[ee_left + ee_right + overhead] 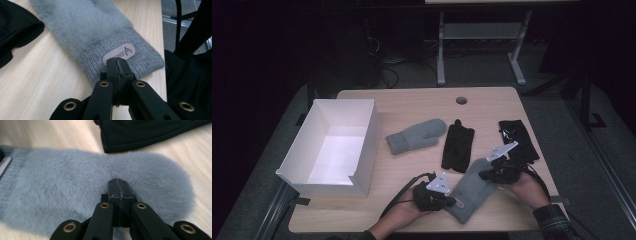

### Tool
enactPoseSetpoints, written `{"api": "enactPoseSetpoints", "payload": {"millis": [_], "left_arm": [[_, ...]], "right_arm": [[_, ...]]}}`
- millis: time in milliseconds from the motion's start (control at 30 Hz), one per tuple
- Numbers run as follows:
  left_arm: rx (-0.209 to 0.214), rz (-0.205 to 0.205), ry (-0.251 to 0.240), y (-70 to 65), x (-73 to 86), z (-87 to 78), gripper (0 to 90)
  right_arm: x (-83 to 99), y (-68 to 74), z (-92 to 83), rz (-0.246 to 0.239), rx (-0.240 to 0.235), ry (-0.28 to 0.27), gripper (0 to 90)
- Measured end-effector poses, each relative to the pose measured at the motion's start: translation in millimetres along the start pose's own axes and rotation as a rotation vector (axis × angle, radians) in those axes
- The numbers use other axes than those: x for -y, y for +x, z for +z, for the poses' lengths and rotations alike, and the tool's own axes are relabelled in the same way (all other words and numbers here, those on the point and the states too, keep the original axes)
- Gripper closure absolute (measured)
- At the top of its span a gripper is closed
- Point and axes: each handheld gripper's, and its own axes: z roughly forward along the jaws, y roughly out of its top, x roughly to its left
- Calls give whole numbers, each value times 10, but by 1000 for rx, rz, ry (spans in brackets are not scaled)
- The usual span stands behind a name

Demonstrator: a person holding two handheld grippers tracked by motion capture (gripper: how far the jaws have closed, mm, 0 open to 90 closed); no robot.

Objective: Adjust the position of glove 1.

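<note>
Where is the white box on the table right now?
In the high view the white box stands open at the table's left side, left of the far grey mitten.

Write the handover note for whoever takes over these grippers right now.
Left gripper: shut on the knit cuff of the near grey mitten, by its label.
Right gripper: shut on the same mitten's fluffy end.
The mitten lies flat on the table, held at both ends.
Second grey mitten and two black gloves lie farther back; the white box on the left holds nothing.
Done: mitten gripped. Left: probably lift it into the box, then the others.
</note>
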Motion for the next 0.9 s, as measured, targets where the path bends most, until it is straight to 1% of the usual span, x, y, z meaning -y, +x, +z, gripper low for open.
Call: {"api": "enactPoseSetpoints", "payload": {"millis": [33, 67, 200, 233, 267, 300, 333, 367, 400, 467, 533, 567, 600, 633, 700, 833, 900], "left_arm": [[-6, -7, 7, 30, 20, -36, 899], [-11, -4, 12, 44, 30, -55, 899], [-41, -21, 25, 126, 111, -174, 899], [-49, -27, 25, 148, 139, -208, 898], [-56, -32, 27, 169, 165, -244, 899], [-63, -35, 29, 188, 193, -278, 898], [-69, -38, 30, 201, 219, -311, 898], [-75, -41, 34, 215, 246, -346, 898], [-82, -50, 32, 222, 273, -376, 898], [-94, -61, 36, 230, 328, -442, 898], [-100, -65, 38, 230, 371, -491, 898], [-100, -65, 38, 230, 371, -491, 898], [-102, -75, 35, 228, 394, -514, 898], [-102, -82, 34, 230, 415, -534, 898], [-103, -91, 26, 228, 421, -535, 898], [-101, -91, 30, 229, 416, -545, 897], [-97, -97, 23, 231, 411, -568, 882]], "right_arm": [[0, 20, 1, -7, -12, 2, 900], [-2, 29, 1, -8, -14, 4, 900], [-26, 86, 25, -24, -39, 5, 900], [-37, 106, 36, -30, -48, 5, 900], [-49, 123, 49, -46, -50, 7, 900], [-65, 158, 60, -41, -64, 6, 900], [-79, 178, 78, -59, -66, 6, 900], [-97, 215, 90, -54, -78, 5, 900], [-114, 234, 107, -74, -74, 9, 900], [-158, 290, 146, -82, -85, 5, 900], [-218, 334, 202, -105, -83, 5, 900], [-218, 334, 202, -105, -83, 5, 900], [-275, 362, 248, -129, -78, 6, 900], [-294, 365, 263, -135, -76, 4, 900], [-316, 359, 282, -135, -78, 3, 900], [-331, 337, 283, -134, -82, -8, 900], [-313, 317, 225, -117, -82, -34, 846]]}}
